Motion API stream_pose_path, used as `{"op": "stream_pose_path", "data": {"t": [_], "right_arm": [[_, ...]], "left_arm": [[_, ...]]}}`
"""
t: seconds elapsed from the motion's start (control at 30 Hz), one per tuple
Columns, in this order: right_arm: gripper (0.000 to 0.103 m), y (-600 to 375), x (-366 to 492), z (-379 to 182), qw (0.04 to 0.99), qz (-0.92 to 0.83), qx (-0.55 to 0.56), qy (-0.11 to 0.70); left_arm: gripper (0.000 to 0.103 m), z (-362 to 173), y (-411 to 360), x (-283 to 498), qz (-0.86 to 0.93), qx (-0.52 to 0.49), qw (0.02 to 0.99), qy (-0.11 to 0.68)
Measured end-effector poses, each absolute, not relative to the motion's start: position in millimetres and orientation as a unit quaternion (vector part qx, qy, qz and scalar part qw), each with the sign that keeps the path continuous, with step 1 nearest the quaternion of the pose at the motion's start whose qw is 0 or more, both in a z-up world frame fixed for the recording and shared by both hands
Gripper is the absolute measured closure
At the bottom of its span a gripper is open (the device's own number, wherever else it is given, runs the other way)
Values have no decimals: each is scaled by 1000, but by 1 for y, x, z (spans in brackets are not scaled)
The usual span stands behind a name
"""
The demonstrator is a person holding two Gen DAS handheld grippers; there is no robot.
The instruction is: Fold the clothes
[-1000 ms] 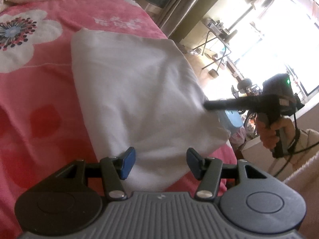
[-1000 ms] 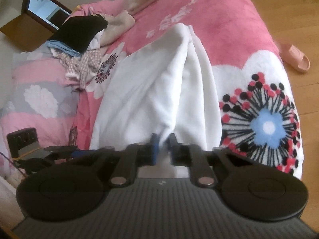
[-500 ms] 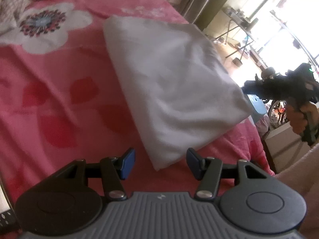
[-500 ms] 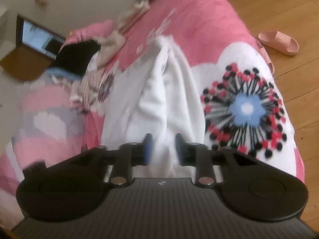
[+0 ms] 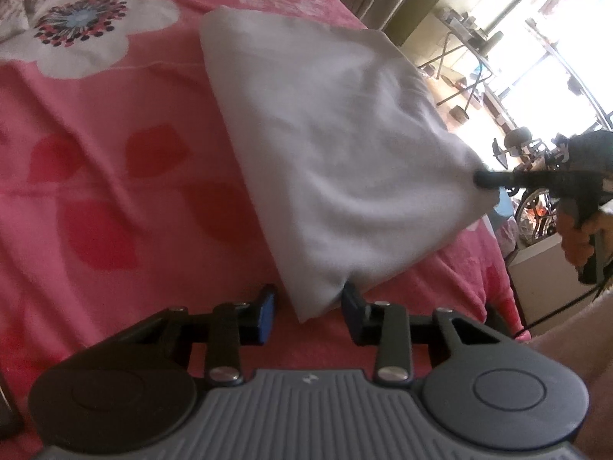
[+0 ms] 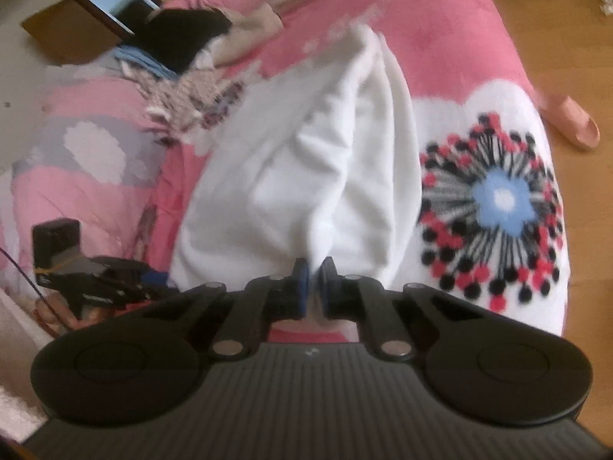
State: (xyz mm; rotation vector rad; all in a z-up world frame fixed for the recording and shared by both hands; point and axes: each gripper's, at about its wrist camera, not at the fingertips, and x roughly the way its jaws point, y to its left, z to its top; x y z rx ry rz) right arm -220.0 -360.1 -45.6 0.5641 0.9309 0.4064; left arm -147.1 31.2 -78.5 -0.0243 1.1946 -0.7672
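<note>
The left gripper [image 5: 306, 308], fingers spread, straddles the near corner of a white garment [image 5: 337, 145] lying ahead on the pink bedspread [image 5: 115, 176]. The right gripper [image 6: 313, 281], pressed together, pinches the neighbouring corner. Mid-fold, seemingly; next, the left must close before both corners travel together.

Both wrist cameras are looking close and low over the pink bedspread [image 5: 115, 176] — sharing the white garment [image 5: 337, 161] from opposite corners.
</note>
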Motion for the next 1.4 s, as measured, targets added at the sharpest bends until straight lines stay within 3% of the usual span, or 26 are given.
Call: {"op": "stream_pose_path", "data": {"t": [0.2,0.37,0.57,0.73,0.87,0.93,1.0,1.23,1.4], "right_arm": [[98,-371,-219,-59,826,187,295,443],[91,-365,-221,-63,824,166,256,477],[85,-368,-231,-32,846,163,208,463],[85,-359,-231,-14,853,221,199,428],[85,-340,-223,-33,841,237,180,452],[93,-333,-220,-51,832,213,152,489],[94,-331,-222,-55,830,206,135,501],[89,-320,-216,-10,833,299,139,445],[89,-267,-177,-19,827,364,133,406]], "left_arm": [[67,-78,34,-148,-358,-2,755,549],[65,-76,38,-148,-356,7,753,554],[45,-68,55,-138,-360,-38,746,559],[44,-69,58,-128,-368,-104,742,550],[56,-83,42,-125,-352,-101,741,563],[61,-89,39,-126,-345,-93,739,571],[64,-92,37,-128,-341,-91,740,572],[75,-95,38,-129,-339,-102,737,576],[79,-94,37,-132,-340,-94,738,576]]}}
